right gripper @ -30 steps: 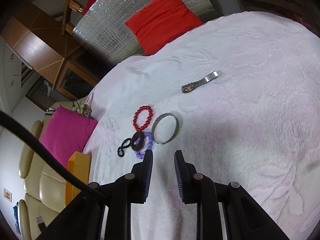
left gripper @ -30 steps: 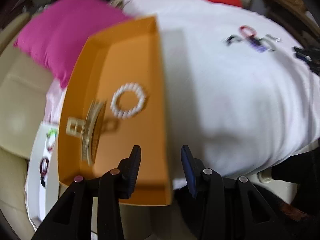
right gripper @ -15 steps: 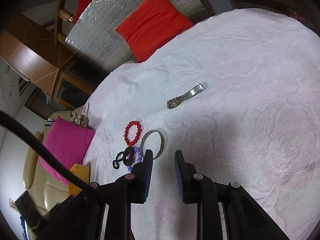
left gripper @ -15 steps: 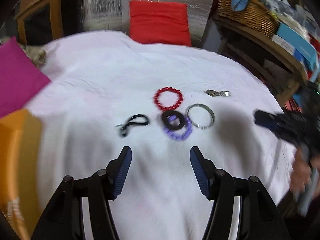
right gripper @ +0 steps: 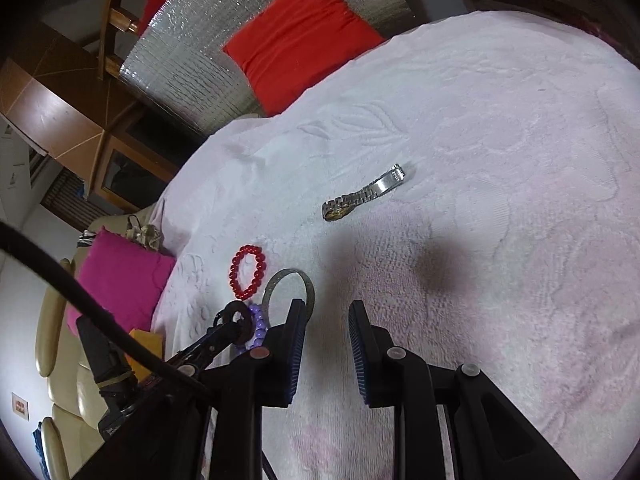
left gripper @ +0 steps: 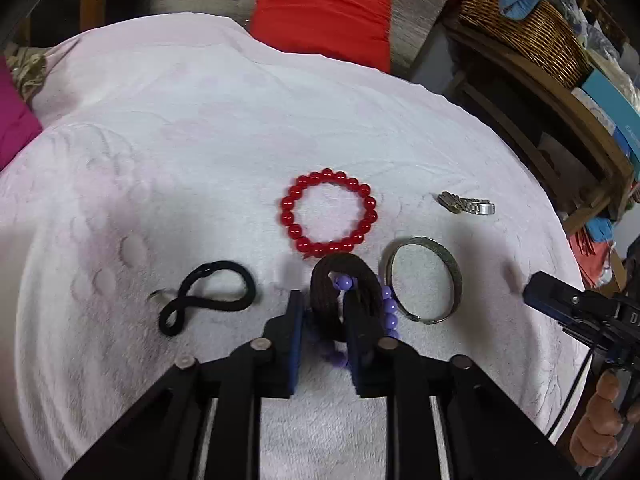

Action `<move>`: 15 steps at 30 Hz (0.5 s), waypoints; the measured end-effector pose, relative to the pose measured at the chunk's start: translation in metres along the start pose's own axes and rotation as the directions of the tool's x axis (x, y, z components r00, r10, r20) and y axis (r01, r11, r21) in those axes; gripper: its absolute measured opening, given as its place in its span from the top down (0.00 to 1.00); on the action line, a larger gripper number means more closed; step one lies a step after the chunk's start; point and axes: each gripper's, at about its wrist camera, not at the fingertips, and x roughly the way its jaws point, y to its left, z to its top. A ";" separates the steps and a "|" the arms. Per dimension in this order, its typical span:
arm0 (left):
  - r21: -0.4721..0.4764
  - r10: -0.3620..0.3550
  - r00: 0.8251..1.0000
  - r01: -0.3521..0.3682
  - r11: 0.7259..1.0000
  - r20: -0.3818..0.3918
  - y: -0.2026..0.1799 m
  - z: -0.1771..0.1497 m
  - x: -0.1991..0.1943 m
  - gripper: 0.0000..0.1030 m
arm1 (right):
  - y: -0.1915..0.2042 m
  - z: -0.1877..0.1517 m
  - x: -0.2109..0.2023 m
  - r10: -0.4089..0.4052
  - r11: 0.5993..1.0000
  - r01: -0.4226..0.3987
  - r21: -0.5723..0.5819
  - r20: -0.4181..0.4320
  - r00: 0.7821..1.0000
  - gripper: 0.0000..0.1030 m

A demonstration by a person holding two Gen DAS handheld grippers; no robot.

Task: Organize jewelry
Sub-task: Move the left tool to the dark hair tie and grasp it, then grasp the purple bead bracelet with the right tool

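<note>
On the white cloth lie a red bead bracelet (left gripper: 329,213), a silver bangle (left gripper: 423,279), a black cord loop (left gripper: 208,296), a metal watch band (left gripper: 466,204) and a purple bead bracelet (left gripper: 386,308). My left gripper (left gripper: 322,306) is shut on a dark brown ring (left gripper: 344,280) that lies over the purple beads. My right gripper (right gripper: 326,316) is open and empty above the cloth, right of the bangle (right gripper: 290,286). The red bracelet (right gripper: 248,271) and watch band (right gripper: 362,194) also show in the right wrist view.
A red cushion (left gripper: 326,12) and a wicker basket (left gripper: 524,16) stand beyond the far edge. A pink cushion (right gripper: 116,280) and an orange box corner (right gripper: 146,344) lie left of the table. The right gripper (left gripper: 580,312) shows at the right edge.
My left gripper swung from the orange box to the jewelry, moved in and closed on the dark brown ring. My right gripper drifted slightly and stayed open.
</note>
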 end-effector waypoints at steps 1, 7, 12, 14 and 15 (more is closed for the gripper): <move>0.012 -0.007 1.000 0.007 1.000 -0.009 -0.002 0.001 0.002 0.87 | 0.001 0.000 0.003 -0.005 1.000 0.005 -0.005 -0.002 1.000 0.76; 0.032 -0.058 0.998 0.058 0.998 0.005 0.004 -0.005 -0.019 0.91 | 0.009 -0.001 0.020 -0.028 0.999 0.028 -0.032 -0.019 0.999 0.76; 0.025 -0.063 0.998 0.062 0.998 0.031 0.024 -0.009 -0.048 0.91 | 0.019 -0.002 0.031 -0.031 0.998 0.030 -0.049 -0.025 0.999 0.76; 0.010 -0.056 0.997 0.056 0.998 0.045 0.035 -0.007 -0.057 0.91 | 0.028 -0.005 0.033 -0.010 0.998 0.008 -0.069 -0.034 0.999 0.76; 0.001 -0.049 0.997 0.049 0.999 0.056 0.041 -0.006 -0.064 0.91 | 0.034 -0.007 0.035 0.010 0.996 -0.014 -0.087 -0.047 0.999 0.76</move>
